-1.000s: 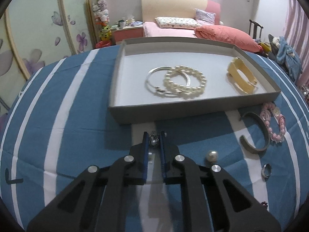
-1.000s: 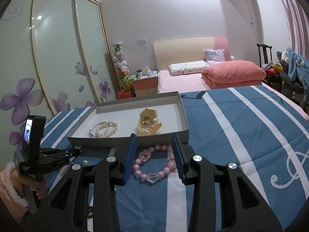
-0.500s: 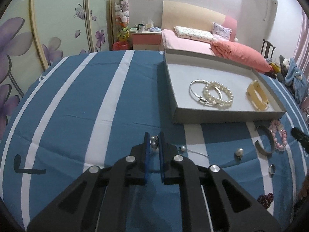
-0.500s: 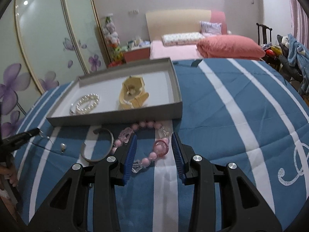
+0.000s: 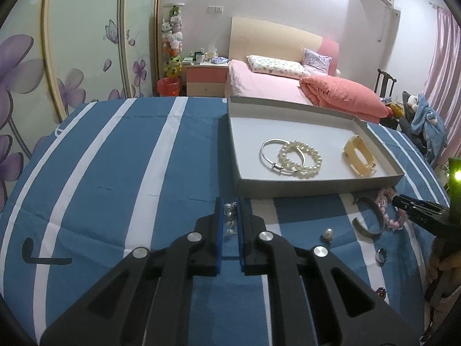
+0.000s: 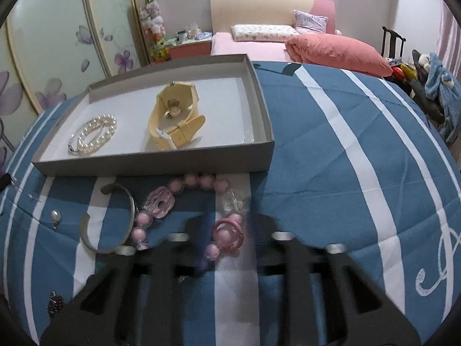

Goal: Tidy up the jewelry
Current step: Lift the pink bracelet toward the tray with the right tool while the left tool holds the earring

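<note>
My left gripper [image 5: 229,204] is shut on a small silvery beaded piece [image 5: 229,214], held above the blue striped cloth short of the grey tray [image 5: 317,187]. Inside the tray lie a silver bangle [image 5: 266,155], a pearl bracelet [image 5: 301,158] and a cream watch [image 6: 175,118]. In front of the tray's wall [image 6: 155,164] lies the pink bead bracelet [image 6: 198,180]. My right gripper [image 6: 229,225] is low over it. Its blurred jaws are closing on the bracelet's near beads. The left wrist view shows that gripper's tip [image 5: 399,200] on the pink beads.
Left of the pink bracelet an open silver cuff [image 6: 86,236] lies on the cloth. A loose pearl [image 5: 327,233], a small ring [image 5: 381,255] and a dark beaded piece [image 6: 54,305] lie nearer me. A bed and a wardrobe stand behind.
The left gripper rose and drew back to the left of the tray with its piece. The right gripper dropped onto the pink bracelet and its fingers moved inward.
</note>
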